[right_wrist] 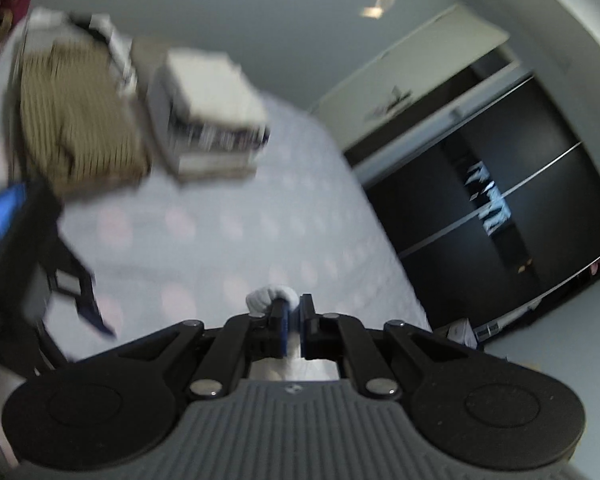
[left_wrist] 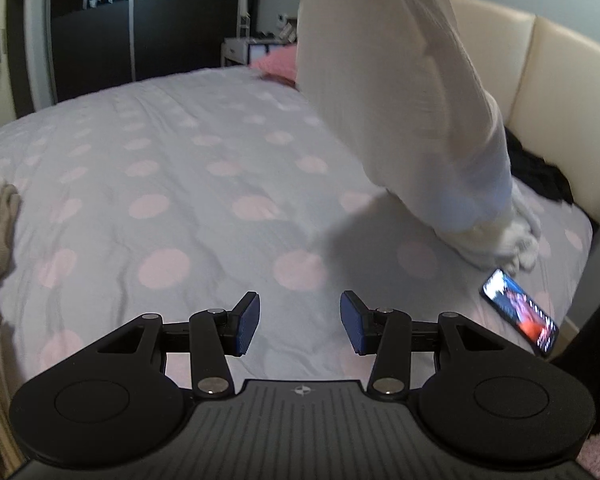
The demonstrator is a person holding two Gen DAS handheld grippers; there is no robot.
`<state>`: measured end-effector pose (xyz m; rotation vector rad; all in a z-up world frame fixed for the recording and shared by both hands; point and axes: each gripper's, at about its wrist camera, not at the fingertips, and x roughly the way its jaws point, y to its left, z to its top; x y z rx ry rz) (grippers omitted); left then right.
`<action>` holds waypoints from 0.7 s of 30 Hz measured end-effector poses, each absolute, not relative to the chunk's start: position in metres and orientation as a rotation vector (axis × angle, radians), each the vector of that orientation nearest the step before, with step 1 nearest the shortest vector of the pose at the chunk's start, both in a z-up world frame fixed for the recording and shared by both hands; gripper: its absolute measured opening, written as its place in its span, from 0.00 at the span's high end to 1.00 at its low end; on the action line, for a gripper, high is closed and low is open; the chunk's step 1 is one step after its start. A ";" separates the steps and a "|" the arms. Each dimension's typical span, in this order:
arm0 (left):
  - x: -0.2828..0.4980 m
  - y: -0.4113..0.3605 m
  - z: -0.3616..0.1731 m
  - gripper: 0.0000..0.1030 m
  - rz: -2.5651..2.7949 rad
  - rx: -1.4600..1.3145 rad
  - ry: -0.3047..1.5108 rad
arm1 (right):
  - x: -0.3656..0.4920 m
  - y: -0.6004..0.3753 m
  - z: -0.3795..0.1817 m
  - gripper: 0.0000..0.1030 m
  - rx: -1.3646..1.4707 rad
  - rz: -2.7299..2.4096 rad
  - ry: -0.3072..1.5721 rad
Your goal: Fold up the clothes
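Clamped on a white garment (right_wrist: 270,298), my right claw (right_wrist: 294,326) held it hanging above the bed (left_wrist: 180,200); my left claw (left_wrist: 300,322) gaped empty and, I judged, should pinch its trailing lower end (left_wrist: 500,240).

Soft white knit garment (left_wrist: 400,100), matt dotted cotton bedspread (left_wrist: 180,168), glossy wardrobe (left_wrist: 92,24).

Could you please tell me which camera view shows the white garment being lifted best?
The left wrist view: the white garment hangs long there, its lower end on the bed. The right wrist view shows only a small bunch pinched in the right gripper.
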<state>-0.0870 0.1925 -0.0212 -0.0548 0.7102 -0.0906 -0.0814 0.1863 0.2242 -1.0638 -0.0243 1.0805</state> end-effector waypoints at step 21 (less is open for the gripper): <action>-0.089 0.224 -0.023 0.54 -0.044 -0.140 0.728 | 0.023 0.122 0.130 0.94 -0.816 0.829 0.354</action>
